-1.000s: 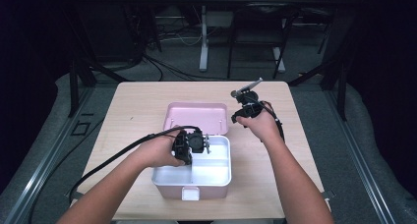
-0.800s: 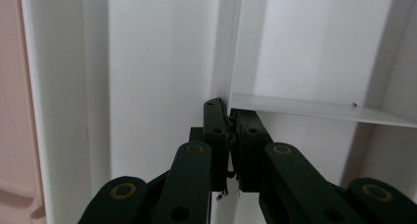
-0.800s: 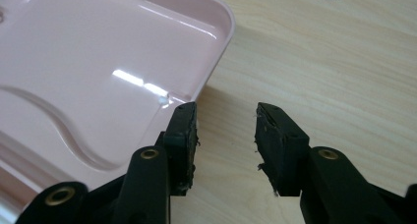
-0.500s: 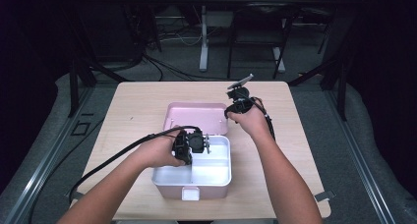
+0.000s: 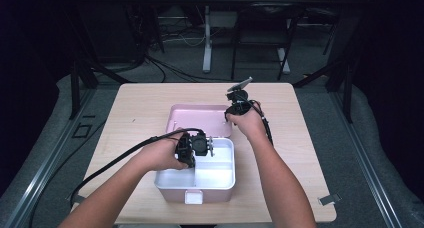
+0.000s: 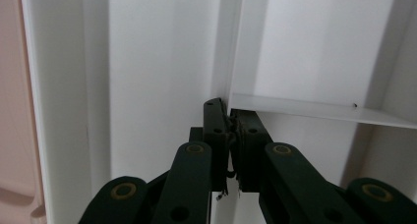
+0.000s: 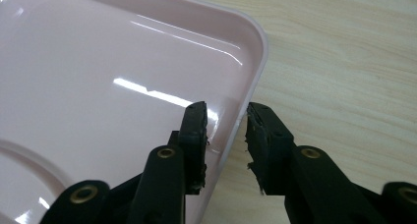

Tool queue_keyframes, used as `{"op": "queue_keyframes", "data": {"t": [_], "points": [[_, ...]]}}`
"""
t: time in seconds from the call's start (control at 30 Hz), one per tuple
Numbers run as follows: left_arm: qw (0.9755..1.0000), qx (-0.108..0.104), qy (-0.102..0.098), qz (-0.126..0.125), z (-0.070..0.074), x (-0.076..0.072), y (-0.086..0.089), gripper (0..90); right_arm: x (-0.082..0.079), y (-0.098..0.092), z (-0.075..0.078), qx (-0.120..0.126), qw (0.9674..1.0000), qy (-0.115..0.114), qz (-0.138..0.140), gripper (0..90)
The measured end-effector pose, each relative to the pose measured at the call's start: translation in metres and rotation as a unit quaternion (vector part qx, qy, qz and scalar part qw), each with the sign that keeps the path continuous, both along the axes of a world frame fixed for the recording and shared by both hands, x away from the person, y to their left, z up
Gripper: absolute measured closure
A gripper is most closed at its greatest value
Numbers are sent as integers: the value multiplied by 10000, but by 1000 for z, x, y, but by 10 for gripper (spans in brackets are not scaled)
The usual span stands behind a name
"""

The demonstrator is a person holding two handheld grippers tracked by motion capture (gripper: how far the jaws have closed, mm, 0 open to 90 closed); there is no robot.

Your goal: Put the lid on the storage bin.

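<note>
Pink lid point(image 7: 113, 81) cut off by right gripper view's left, bottom edges.

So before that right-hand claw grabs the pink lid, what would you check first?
1. Rim of the pink lid sits between the jaws of the right gripper: ok.
2. Pads press on the rim: not ok; the jaws have just been closing, yet a gap shows on each side.
3. Left gripper steadies the white box, clamped on its inner divider: ok.
4. Lid lies flat on the table: ok.
5. Box compartments bare of anything: ok in the parts seen.
6. Cable of the right gripper away from the lid: cannot tell.
</note>
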State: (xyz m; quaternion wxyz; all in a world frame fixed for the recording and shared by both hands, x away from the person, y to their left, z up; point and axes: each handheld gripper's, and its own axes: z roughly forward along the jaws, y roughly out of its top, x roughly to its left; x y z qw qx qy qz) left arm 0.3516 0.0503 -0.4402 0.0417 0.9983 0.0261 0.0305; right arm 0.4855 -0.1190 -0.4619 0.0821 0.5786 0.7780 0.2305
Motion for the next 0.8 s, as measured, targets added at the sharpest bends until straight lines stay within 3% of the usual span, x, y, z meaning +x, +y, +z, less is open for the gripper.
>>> {"op": "queue_keyframes", "data": {"t": [0.27,0.8], "points": [[10000,5,1,0,0,0,0,859,5,-1,-6,61,9997,93,-202,727],[10000,60,-33,-20,0,-1,-1,859,7,2,-9,77,9994,183,-300,748]]}}
